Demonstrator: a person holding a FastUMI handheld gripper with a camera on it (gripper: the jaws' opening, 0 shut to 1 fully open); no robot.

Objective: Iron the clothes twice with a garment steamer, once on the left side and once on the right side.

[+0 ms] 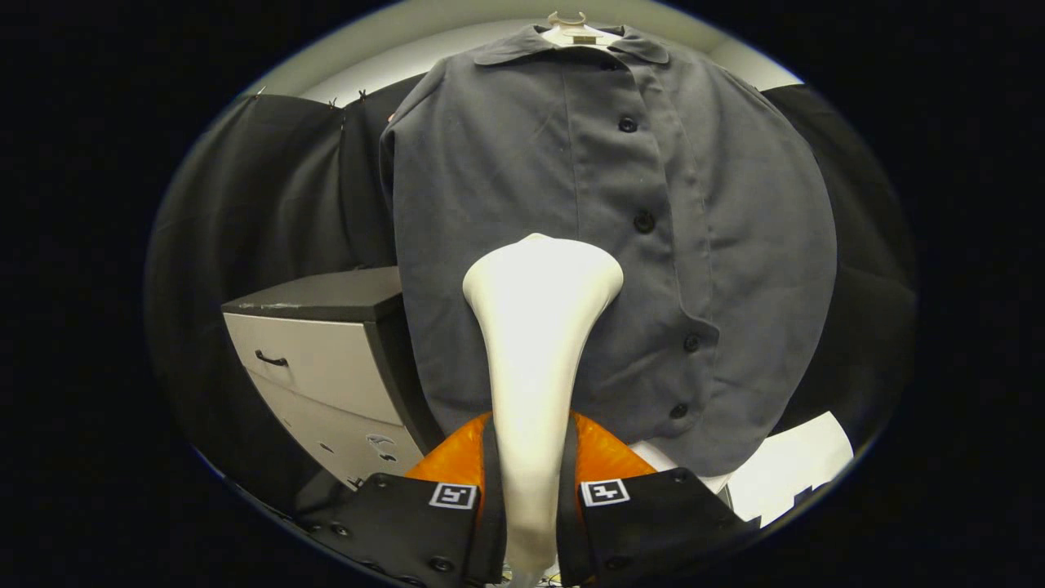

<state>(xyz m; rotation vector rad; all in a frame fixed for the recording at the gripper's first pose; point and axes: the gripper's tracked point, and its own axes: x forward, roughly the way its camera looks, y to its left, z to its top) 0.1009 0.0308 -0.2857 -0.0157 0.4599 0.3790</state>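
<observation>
Clamping the white garment steamer (535,367), gripper (531,490) fingers narrow, its head seemingly against the grey shirt (506,180).

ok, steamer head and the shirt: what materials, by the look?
Steamer head, clamped in the gripper: likely hard plastic, smooth white with a soft sheen. Shirt on its hanger: matte grey woven cloth, perhaps cotton; soft folds, dark buttons.

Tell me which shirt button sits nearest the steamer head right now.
The middle placket button, just right of the steamer head held in the claw; the others sit higher or lower.
</observation>
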